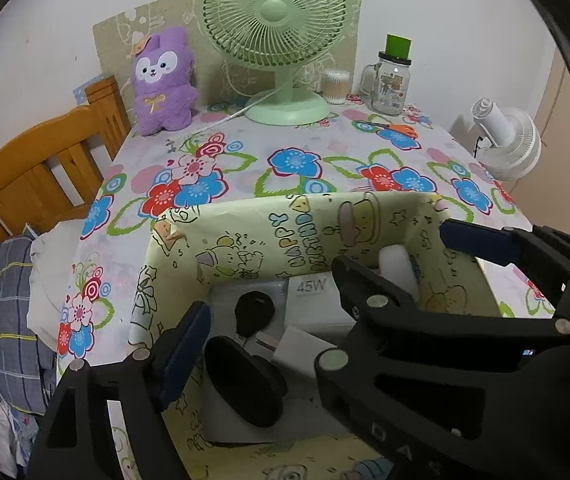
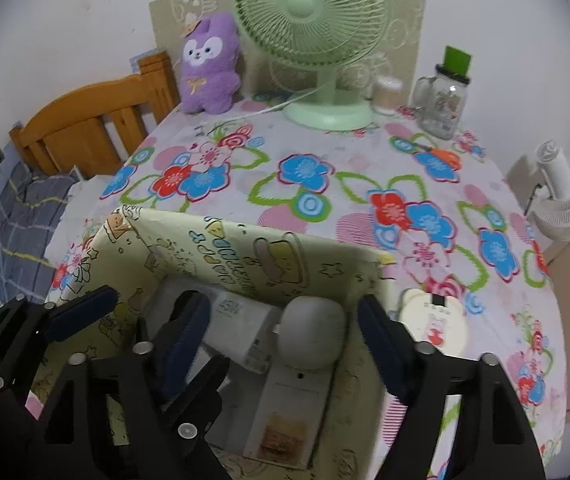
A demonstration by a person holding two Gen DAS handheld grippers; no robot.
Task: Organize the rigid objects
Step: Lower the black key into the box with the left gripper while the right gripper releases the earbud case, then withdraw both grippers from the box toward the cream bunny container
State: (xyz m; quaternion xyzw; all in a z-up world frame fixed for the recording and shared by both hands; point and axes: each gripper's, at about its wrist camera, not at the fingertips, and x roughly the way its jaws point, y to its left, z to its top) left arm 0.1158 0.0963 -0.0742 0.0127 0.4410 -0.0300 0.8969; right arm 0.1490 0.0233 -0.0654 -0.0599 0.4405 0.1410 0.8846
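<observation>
Yellow cartoon paper is covering the storage box, and this box is the landmark on the flowered tablecloth. Inside the box a white device with a round head is lying along the right wall, a white carton marked 45W is lying behind it, and a black oval item is lying at the near side with a small white adapter.

Both tools are hanging over the box, jaws spread wide, pads pressing on nothing: the right gripper around the round-headed device, the left gripper above the black item.

Just right of the box, a round cream compact is waiting on the cloth. I judge it is the next thing to collect; the right tool should be lifting straight up first, clear of the wall, then approaching the compact by its edges.
</observation>
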